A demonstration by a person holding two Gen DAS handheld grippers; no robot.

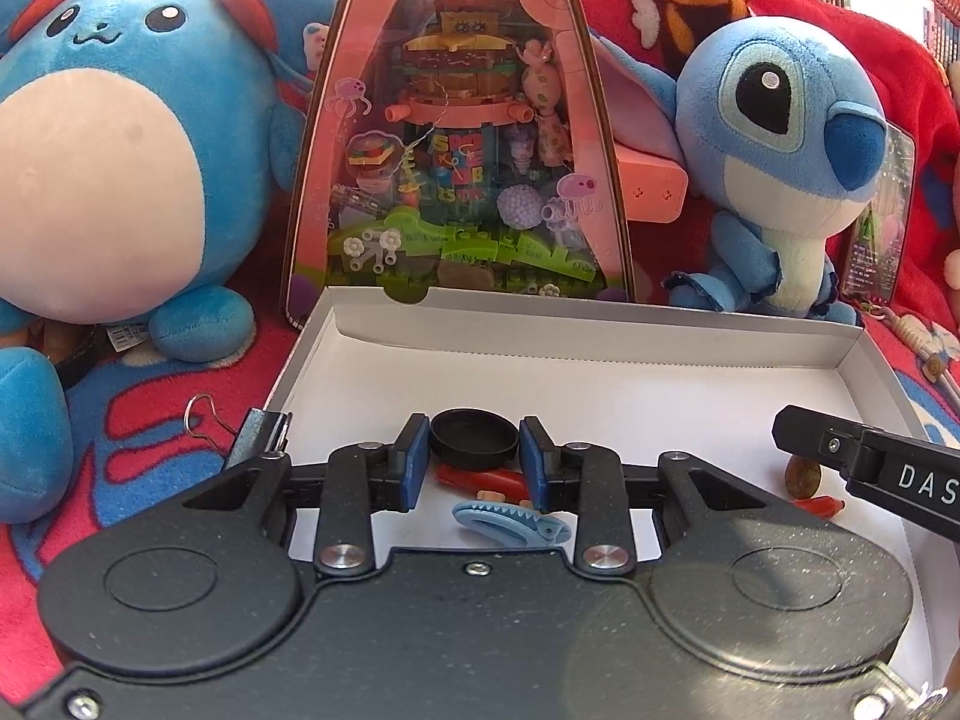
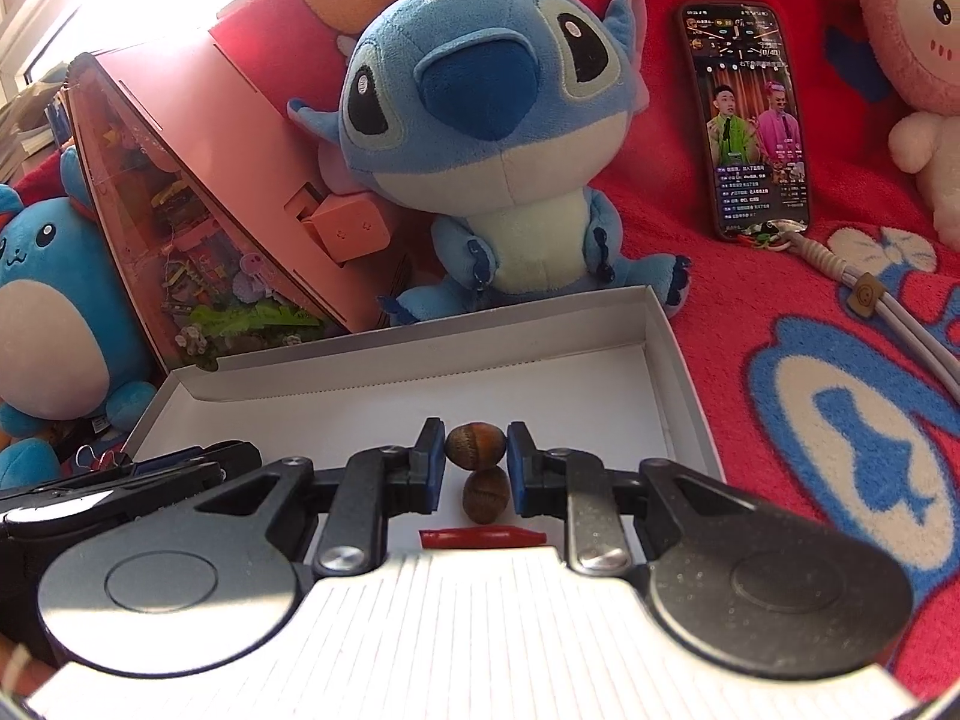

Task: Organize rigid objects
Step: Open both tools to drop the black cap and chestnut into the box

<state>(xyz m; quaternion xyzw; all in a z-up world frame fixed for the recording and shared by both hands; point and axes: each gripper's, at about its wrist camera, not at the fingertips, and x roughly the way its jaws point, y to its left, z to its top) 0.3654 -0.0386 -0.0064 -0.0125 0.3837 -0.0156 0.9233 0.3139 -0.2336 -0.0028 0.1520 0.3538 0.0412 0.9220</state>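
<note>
Hovering over the white box (image 1: 600, 324), your left hand-held gripper (image 1: 474, 450) pinches a black cap (image 1: 474, 438); your right hand-held gripper (image 2: 476, 450) pinches a brown nut (image 2: 475, 445).

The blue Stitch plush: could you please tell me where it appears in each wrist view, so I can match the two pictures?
Left wrist: the Stitch plush sits upper right, behind the far right corner of the white box.
Right wrist: the plush sits top centre, behind the box's far wall.
Shared landmark: the pink display case, beside the plush.
</note>
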